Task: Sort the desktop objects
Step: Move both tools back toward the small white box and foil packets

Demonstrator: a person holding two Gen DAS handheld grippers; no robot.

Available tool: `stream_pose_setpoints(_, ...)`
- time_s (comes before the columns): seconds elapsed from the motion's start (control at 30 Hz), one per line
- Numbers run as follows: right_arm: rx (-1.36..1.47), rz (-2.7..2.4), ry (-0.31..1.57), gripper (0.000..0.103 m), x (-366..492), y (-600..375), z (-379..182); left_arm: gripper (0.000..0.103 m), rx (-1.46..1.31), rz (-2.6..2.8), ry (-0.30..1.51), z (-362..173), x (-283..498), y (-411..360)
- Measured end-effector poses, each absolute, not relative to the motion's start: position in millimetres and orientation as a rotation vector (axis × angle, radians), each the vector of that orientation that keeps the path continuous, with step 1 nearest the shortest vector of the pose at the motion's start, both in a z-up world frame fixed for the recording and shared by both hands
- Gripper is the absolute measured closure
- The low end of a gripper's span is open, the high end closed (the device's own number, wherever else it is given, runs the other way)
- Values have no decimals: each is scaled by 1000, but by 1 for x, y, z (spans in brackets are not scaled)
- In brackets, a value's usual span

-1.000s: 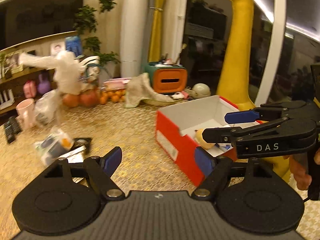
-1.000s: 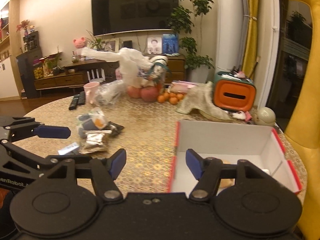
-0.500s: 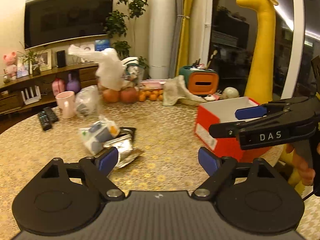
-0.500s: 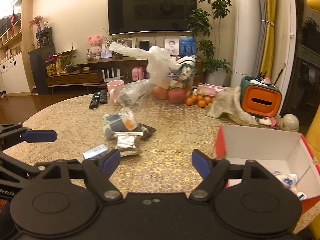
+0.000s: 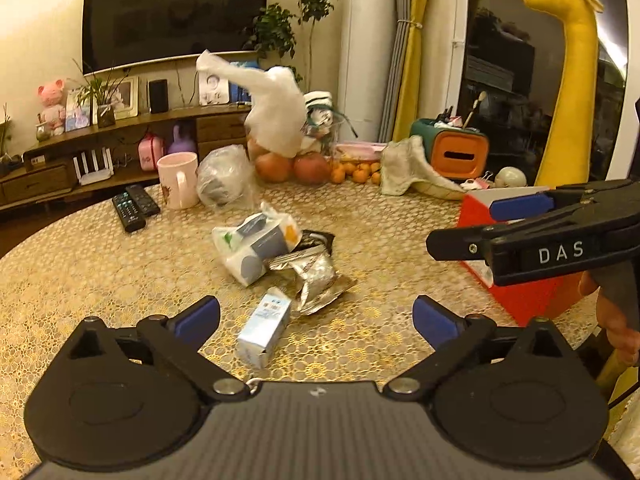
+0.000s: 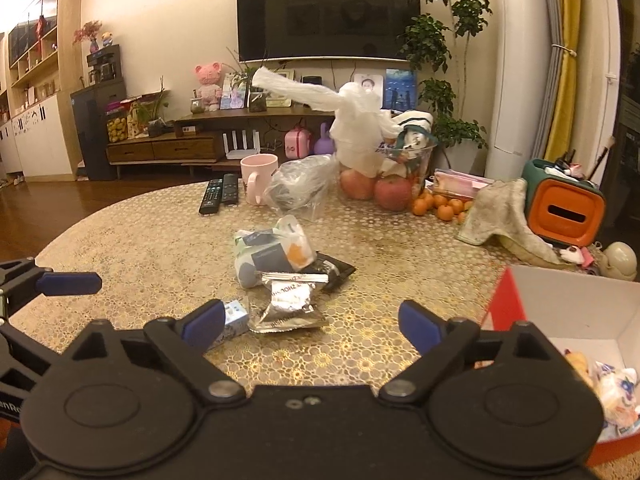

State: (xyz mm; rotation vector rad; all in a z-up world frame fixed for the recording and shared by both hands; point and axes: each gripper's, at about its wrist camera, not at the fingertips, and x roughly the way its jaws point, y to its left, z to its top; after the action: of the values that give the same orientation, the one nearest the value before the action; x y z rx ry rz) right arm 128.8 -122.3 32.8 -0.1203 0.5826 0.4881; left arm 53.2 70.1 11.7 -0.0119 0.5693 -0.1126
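Left gripper, right gripper: jaws just spread wide, empty. Advice: straddle small blue carton squarely, lift clear of foil pouch, carry to red box.

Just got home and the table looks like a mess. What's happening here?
A person is sorting the clutter with a two-finger gripper in each hand. Both the left gripper and right gripper have just been opening and hold nothing. They point at a pile mid-table: a small blue-white carton, a silver foil packet and a white plastic bag of items. The red box to the right already holds a few things.
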Motion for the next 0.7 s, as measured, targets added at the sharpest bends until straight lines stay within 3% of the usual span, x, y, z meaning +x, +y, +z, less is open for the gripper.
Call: stream_pose_setpoints(0.7,-152,478,706,8,208,-64,-23,0,-56,-112,680,-56,127,110)
